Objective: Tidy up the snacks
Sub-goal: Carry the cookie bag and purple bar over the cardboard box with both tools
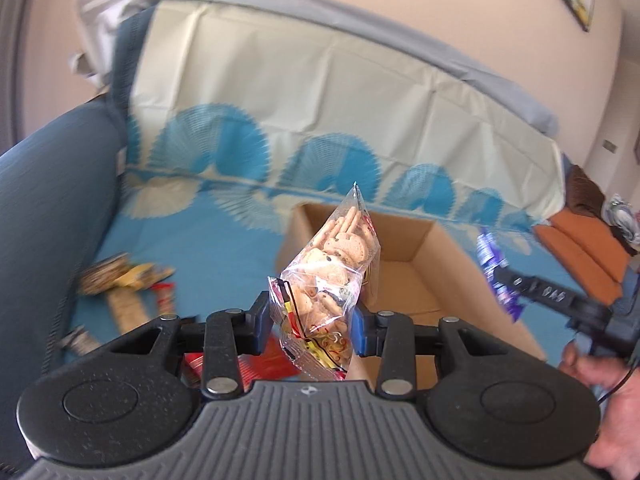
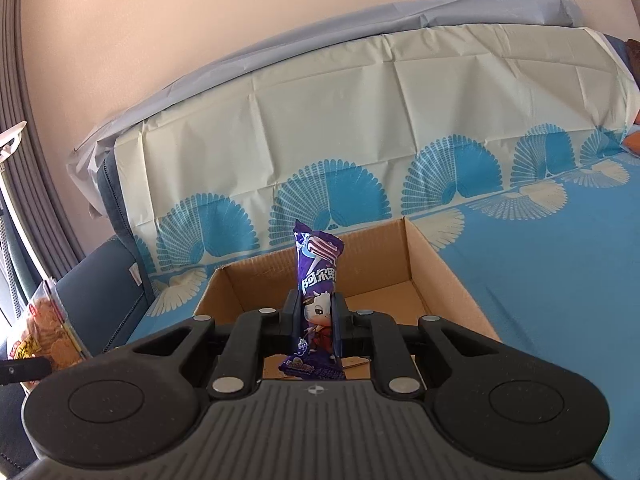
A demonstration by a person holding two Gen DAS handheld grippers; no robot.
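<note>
Your left gripper (image 1: 311, 320) squeezes the clear cookie bag (image 1: 328, 284) low down, above the cardboard box (image 2: 436, 276); cookies break, so hold gently. Your right gripper (image 2: 318, 322) pinches the light, slippery purple candy wrapper (image 2: 318, 280) mid-pack over the box

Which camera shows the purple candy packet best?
The right wrist view: the purple candy packet stands sharp and centred, pinched in the right gripper above the cardboard box. The left wrist view shows it only blurred, near the right edge.
</note>
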